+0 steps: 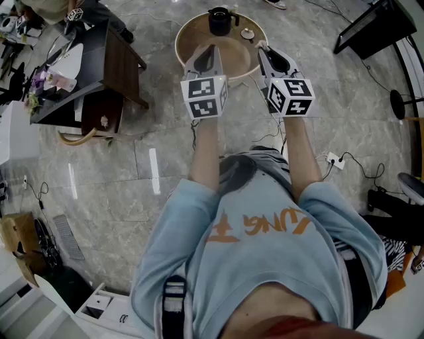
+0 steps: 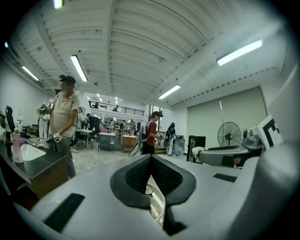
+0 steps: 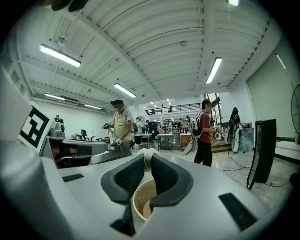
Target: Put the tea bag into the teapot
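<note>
Round wooden tray [image 1: 233, 58] under right claw [image 1: 260, 48] with tea bag [image 3: 146, 153].

teapot [image 1: 219, 20] showing black | worktop [image 1: 233, 58] showing tan, rim paler | floor [image 1: 132, 152] showing grey marble veining | left claw [image 1: 211, 48] and right claw [image 1: 261, 48] showing grey, pads [image 2: 136, 176] black, cross-hatched, cubes [image 1: 204, 97] wearing black-on-white squares | tea bag [image 3: 146, 153] showing white | shirt [image 1: 265, 255] showing pale blue, orange print
</note>
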{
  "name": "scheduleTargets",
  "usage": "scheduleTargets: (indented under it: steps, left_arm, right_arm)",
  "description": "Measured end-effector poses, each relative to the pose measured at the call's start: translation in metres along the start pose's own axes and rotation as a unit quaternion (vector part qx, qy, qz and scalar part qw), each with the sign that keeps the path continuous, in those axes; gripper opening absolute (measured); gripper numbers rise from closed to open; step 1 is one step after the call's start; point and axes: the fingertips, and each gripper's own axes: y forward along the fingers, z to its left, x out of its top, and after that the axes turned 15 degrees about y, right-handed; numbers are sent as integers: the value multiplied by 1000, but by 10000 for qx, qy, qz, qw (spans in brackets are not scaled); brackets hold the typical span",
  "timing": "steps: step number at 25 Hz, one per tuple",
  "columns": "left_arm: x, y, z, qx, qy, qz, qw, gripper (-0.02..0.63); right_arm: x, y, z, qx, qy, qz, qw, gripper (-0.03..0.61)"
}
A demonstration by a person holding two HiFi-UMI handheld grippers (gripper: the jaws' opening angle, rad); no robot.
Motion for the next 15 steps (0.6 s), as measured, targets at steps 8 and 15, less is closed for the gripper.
scheduleTargets:
  steps: [8,15]
  left_arm:
    - [-1,11,5,-15,-67,-17,10000,25]
    - [-16,19,21,9,-285,97,9995,25]
  right_arm:
    - [6,10,-5,12,220,-124,9997,61]
    - [3,20,-16,-174,328,-53,9993,61]
